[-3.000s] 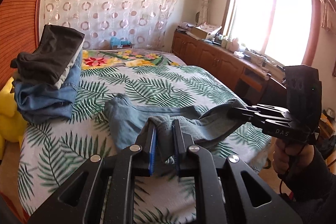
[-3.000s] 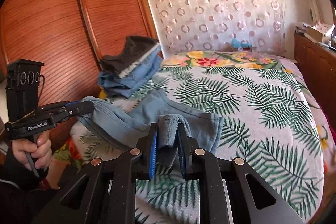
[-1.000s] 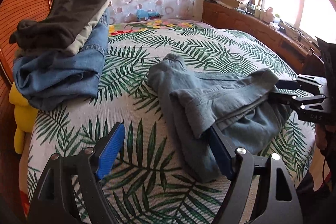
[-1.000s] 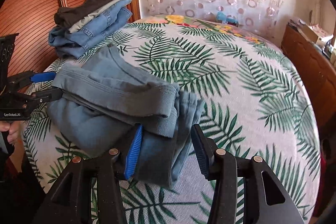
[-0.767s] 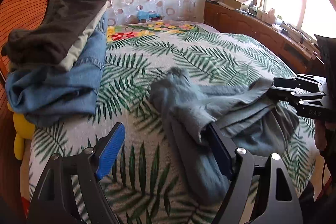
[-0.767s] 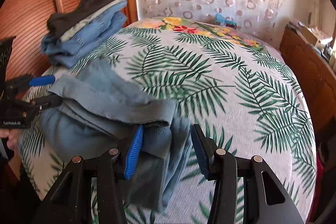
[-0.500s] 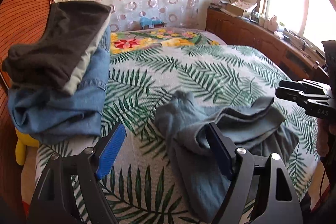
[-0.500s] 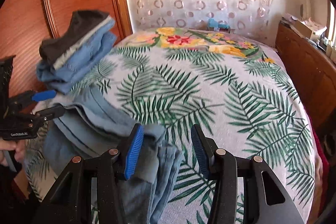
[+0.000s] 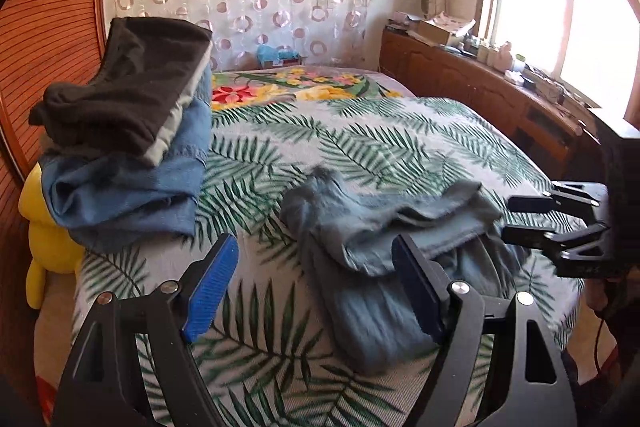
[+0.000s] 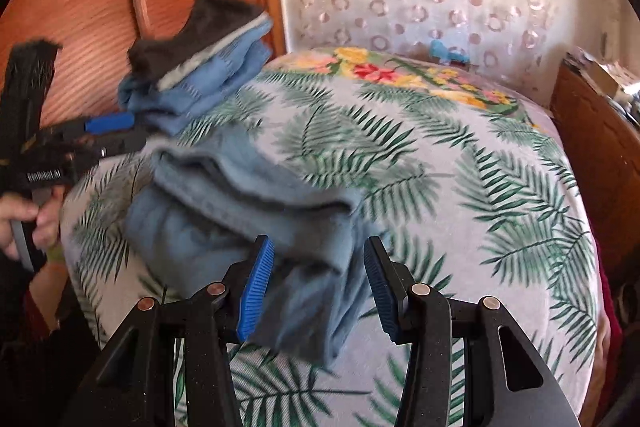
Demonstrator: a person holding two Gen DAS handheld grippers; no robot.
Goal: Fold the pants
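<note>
While the folded grey-blue pants (image 9: 384, 259) lie bunched on the palm-leaf bedspread (image 9: 360, 147), both sets of fingers stand apart and hold nothing. The left gripper (image 9: 316, 291) has its fingers spread wide: the blue pad of one finger (image 9: 210, 287) sits over bare bedspread, well clear of the cloth, and the other finger overlaps the near edge of the pants in this view, though whether it touches them cannot be told. Between these fingers there is mostly printed bedspread and the left margin of the pants.

The right gripper (image 10: 316, 287) keeps a narrower gap, with its two blue pads on either side of the hanging corner of the pants (image 10: 256, 211); the cloth looks to be beyond and below the pads, not pinched by them. This view is blurred, so finer contact cannot be judged.

Beyond the left fingers, to their left, a stack of folded clothes (image 9: 128, 147) rests on the bed edge, dark garment on top of denim, with something yellow (image 9: 44, 227) beside it below. A hand (image 10: 28, 219) grips the left gripper's handle in the right wrist view.
</note>
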